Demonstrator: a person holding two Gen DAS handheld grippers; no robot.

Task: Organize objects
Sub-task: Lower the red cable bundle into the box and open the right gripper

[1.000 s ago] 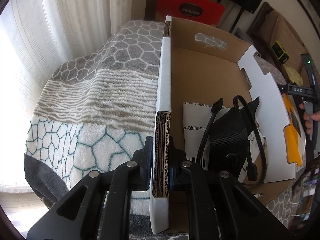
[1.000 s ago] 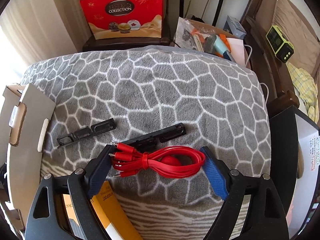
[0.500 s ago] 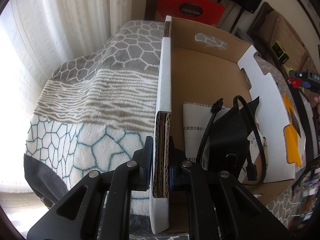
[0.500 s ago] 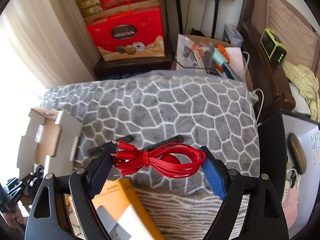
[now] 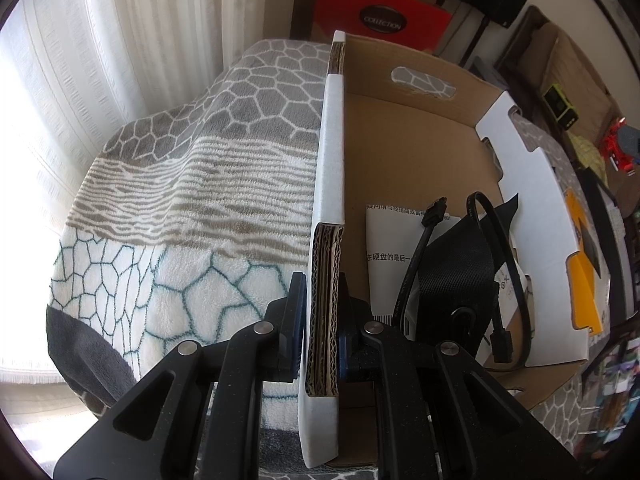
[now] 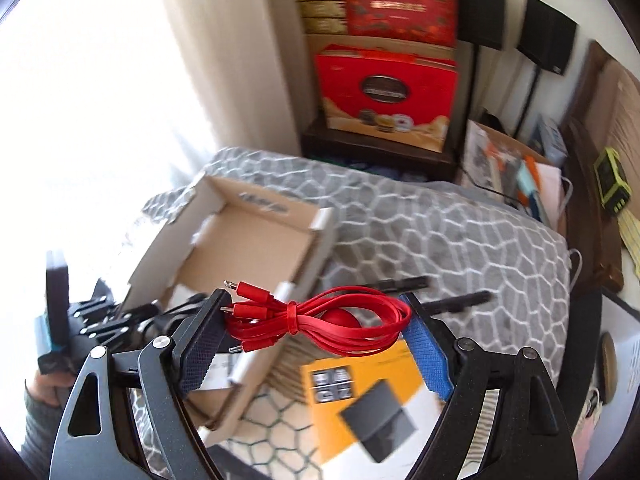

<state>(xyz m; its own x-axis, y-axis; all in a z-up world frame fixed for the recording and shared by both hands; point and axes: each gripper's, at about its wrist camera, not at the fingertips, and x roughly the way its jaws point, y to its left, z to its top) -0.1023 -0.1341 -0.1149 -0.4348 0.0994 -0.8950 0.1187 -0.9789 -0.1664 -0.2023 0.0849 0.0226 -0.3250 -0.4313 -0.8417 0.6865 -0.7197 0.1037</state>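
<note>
L gripper (image 5: 323,320) is clamping the near wall of the box (image 5: 420,128), one finger outside, one inside; corrugated edge is sitting between the pads. Box is lying open-topped on the blanket (image 5: 192,184), w/ a hand-slot in the far wall.

Box contents, L wrist view:
- white sheet (image 5: 394,248) w/ printed text, lying flat on the floor
- black pouch (image 5: 460,276) lying over the sheet
- black cable (image 5: 500,264) looping over the pouch, plugs at both ends

R gripper (image 6: 316,334) is hanging above the box's near-right corner, jaws part-closed on the red cable (image 6: 320,322), a tied bundle spanning pad to pad, plugs pointing left. Cable is held in air, clear of the box.

Outside the box: orange carton (image 6: 372,396) is lying beside its right wall; two black strips (image 6: 404,280) are lying on the blanket farther out. R view is motion-blurred.
</note>
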